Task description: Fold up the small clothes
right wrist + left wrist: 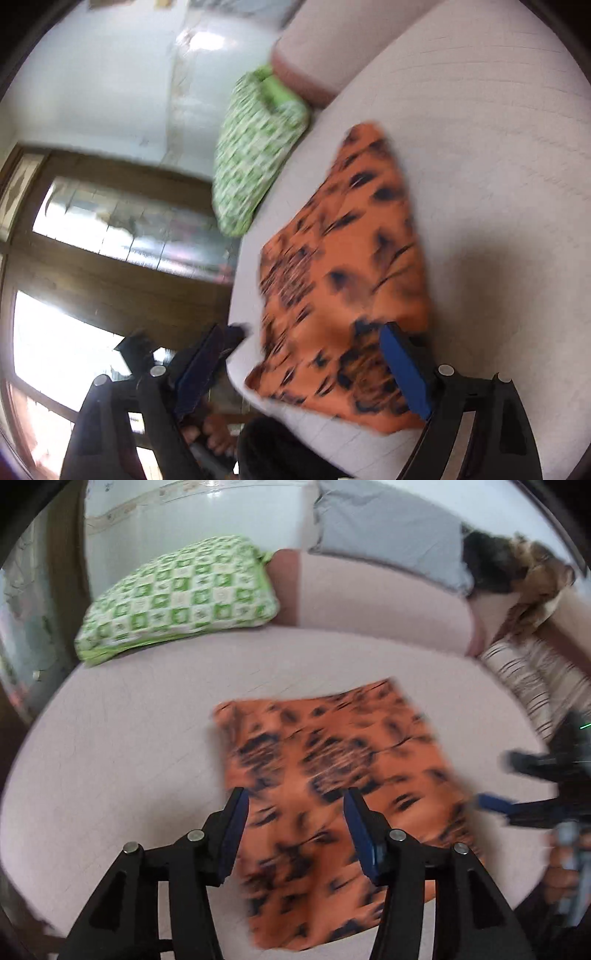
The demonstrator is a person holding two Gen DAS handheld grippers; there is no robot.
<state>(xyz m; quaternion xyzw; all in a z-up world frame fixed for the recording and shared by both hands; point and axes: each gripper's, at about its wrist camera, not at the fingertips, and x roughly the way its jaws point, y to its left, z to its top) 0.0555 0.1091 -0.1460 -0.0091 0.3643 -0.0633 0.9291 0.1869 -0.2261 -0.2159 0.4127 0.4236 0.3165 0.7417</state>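
An orange garment with black markings (332,746) lies flat in a rough rectangle on the pale pink cushion surface (129,738). My left gripper (295,797) hovers over its near part, jaws apart, the blue pads clear of the cloth. At the right edge of the left wrist view my right gripper (498,782) reaches toward the garment's right side. In the right wrist view the garment (351,258) lies just ahead, and my right gripper (312,330) stands wide open over its near corner with nothing pinched.
A green checked pillow (177,598) (255,158) rests at the far left of the seat. A grey cushion (388,528), a dark furry throw (509,565) and striped cloth (535,686) lie at the back right. A wood-framed window (110,266) lies beyond the seat edge.
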